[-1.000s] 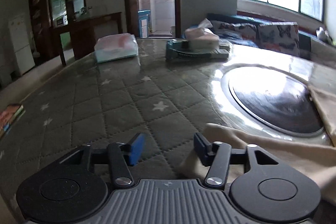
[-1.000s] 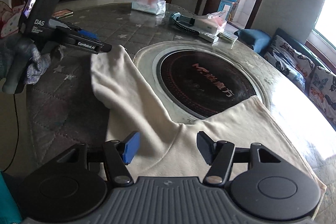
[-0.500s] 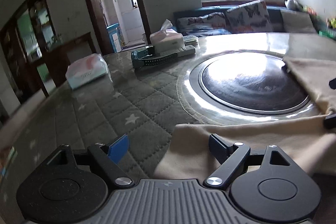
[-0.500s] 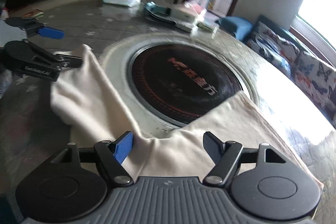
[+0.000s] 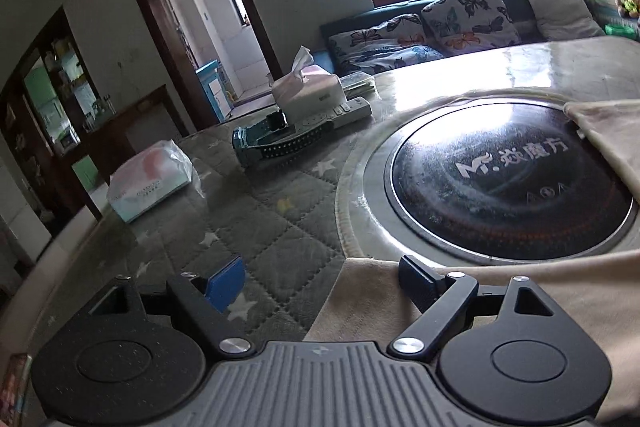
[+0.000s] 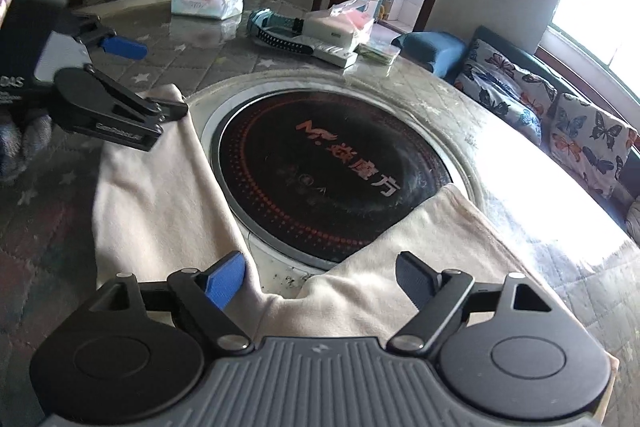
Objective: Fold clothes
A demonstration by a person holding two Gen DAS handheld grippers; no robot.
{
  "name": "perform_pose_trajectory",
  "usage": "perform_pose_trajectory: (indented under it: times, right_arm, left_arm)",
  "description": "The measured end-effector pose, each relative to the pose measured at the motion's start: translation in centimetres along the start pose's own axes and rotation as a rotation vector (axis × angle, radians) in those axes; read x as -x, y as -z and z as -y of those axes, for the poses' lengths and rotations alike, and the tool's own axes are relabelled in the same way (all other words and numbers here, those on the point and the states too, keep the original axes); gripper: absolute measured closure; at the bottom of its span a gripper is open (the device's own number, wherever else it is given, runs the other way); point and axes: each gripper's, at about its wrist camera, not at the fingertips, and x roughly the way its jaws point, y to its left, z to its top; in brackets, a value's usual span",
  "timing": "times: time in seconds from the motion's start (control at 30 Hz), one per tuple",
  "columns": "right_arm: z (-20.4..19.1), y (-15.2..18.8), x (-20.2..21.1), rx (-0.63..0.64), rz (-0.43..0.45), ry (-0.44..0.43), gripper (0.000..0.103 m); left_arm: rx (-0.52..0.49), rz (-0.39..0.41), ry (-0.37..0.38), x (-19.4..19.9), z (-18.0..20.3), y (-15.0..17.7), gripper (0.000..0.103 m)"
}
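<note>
Cream soft knit garment (image 6: 160,187) lies draped across the round quilted table (image 6: 60,227), its 2 limp, light legs flanking the black inset hob (image 6: 328,167); I judge the hems best for pinching. My left gripper (image 5: 320,281) gapes empty; my right gripper (image 6: 320,279), jaws opening, grips nothing.

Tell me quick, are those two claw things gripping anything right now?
Left gripper: fingers open, gripping nothing, over the edge of the cream cloth garment.
Right gripper: fingers opening, cloth below, not pinched.
</note>
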Motion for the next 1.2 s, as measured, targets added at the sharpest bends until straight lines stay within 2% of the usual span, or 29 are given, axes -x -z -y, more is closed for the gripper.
perform_pose_trajectory:
  times: [0.17,0.27,0.57,0.8,0.87,0.9,0.97,1.03,1.2]
  right_arm:
    - [-1.3,0.5,1.6,0.045,0.016,-0.035,0.019]
    - [-2.7,0.8,1.9,0.087,0.021,-0.055,0.019]
    - [-6.9,0.8,1.7,0.18,0.063,-0.057,0.019]
    - [-7.6,0.1,2.4,0.161,0.084,-0.168,0.022]
    - [-7.2,-0.3,2.2,0.117,0.066,-0.192,0.026]
    - [-7.0,-0.4,2.1,0.084,0.05,-0.212,0.036]
    - [-6.8,-0.4,1.7,0.034,0.023,-0.259,0.045]
    - [-7.3,-0.2,1.8,0.035,0.016,-0.283,0.049]
    - [-8.6,0.1,2.5,0.083,0.052,-0.3,0.049]
  left_arm:
    - [0.078,-0.005,-0.008,1.1,-1.3,0.2,0.012]
    - [0.128,0.002,0.0,2.3,-1.8,0.6,0.007]
    - [0.243,-0.011,-0.007,5.0,-3.0,2.4,0.007]
    - [0.397,-0.046,0.02,5.9,-4.6,3.5,0.01]
    - [0.416,-0.05,0.029,6.0,-4.7,3.7,0.011]
    - [0.423,-0.052,0.032,6.0,-4.7,3.8,0.011]
    - [0.432,-0.051,0.037,6.1,-4.7,3.9,0.011]
    - [0.438,-0.048,0.037,6.2,-4.7,4.0,0.011]
    - [0.447,-0.047,0.042,6.3,-4.5,4.0,0.011]
